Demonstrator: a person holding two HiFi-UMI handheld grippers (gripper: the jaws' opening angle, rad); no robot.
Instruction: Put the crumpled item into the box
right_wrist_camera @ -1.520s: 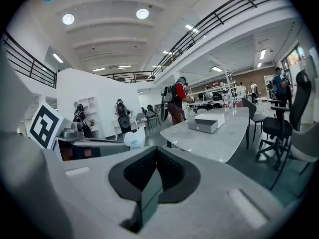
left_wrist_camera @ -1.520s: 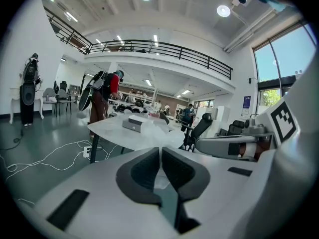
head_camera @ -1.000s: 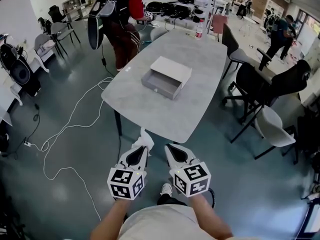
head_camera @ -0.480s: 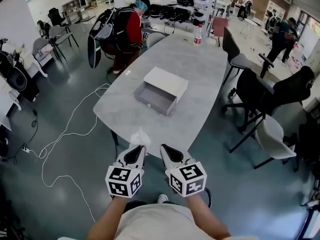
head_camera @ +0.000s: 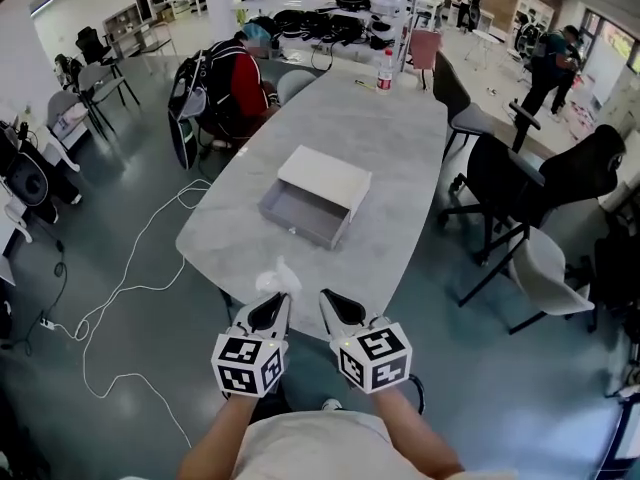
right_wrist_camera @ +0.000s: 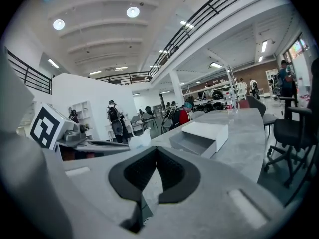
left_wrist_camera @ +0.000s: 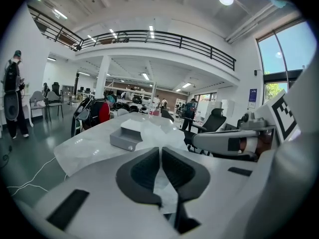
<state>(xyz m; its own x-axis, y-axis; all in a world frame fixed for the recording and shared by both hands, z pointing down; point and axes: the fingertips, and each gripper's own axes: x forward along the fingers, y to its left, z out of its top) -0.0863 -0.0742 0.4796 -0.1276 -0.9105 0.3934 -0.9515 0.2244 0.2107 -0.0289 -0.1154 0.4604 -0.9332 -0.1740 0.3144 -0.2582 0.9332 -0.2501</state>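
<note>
Now my left gripper [head_camera: 273, 306] is clenched on the crumpled item [head_camera: 276, 277] (a thin white wad poking out past the jaw tips), held well short of the box [head_camera: 318, 196], about at the table [head_camera: 400, 138] edge nearest me. My right gripper [head_camera: 331, 304] hangs just beside it, equally short of the box, jaws pressed together on nothing. The box lies mid-table, its open side toward me

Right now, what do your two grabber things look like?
Both are white plastic. The left gripper and right gripper each narrow to a pointed nose, with black padded fingers inside. Each carries a white cube printed with black square markers. No cables show. The person wears a light top.
</note>
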